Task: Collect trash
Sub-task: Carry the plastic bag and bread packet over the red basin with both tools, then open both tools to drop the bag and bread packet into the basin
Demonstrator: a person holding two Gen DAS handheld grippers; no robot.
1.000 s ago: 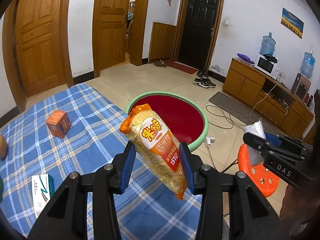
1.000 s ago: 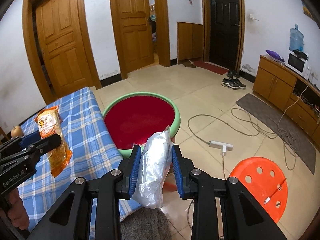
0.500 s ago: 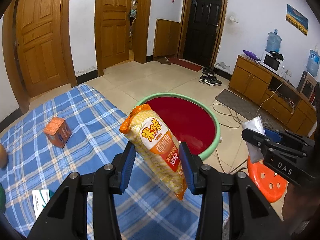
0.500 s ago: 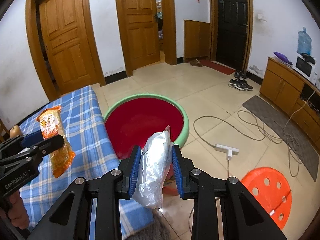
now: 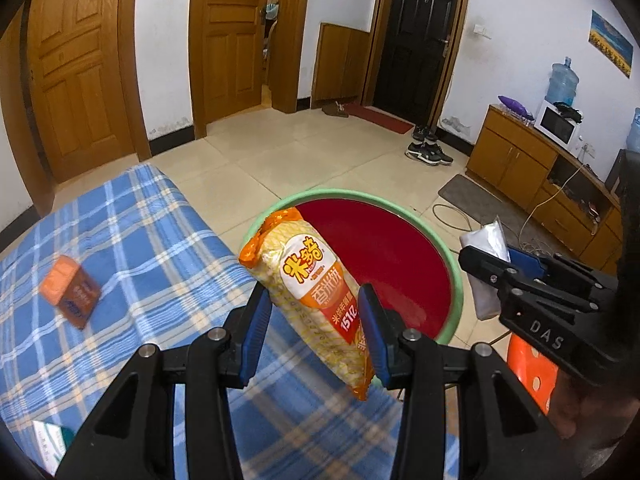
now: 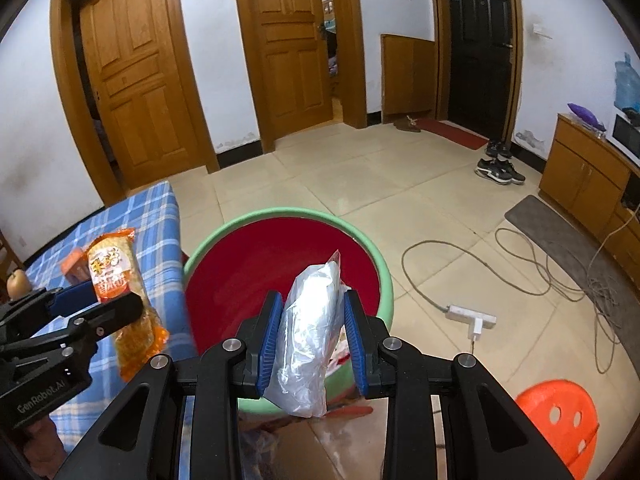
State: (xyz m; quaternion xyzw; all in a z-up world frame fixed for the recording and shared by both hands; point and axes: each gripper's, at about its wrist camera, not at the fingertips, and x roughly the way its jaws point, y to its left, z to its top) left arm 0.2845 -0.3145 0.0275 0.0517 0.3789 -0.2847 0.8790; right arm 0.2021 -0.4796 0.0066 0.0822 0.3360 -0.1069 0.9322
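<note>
A: What does the left gripper [image 5: 316, 330] have?

B: Its blue pads are closed on an orange-and-yellow snack packet [image 5: 316, 300], which stands tilted, its top leaning left. The packet hangs over the near edge of the blue plaid cloth [image 5: 132, 240], just in front of the green-rimmed red basin [image 5: 452, 268].

A: And the right gripper [image 6: 312, 338]?

B: It is clamped on a crumpled silver foil bag [image 6: 312, 332], upright between the pads, held over the near rim of the basin. The bag's lower end hangs below the fingers.

A: Where do the two stand relative to each other?

B: Side by side, apart, the left over the cloth's edge, the right over the basin's rim.

A: What lies farther out?

B: On the cloth, a small orange box [image 5: 70, 296] sits well to the left, blurred. An orange stool [image 6: 560, 412] stands on the tiled floor to the right, near a white power strip [image 6: 472, 316] and its looping cable.
</note>
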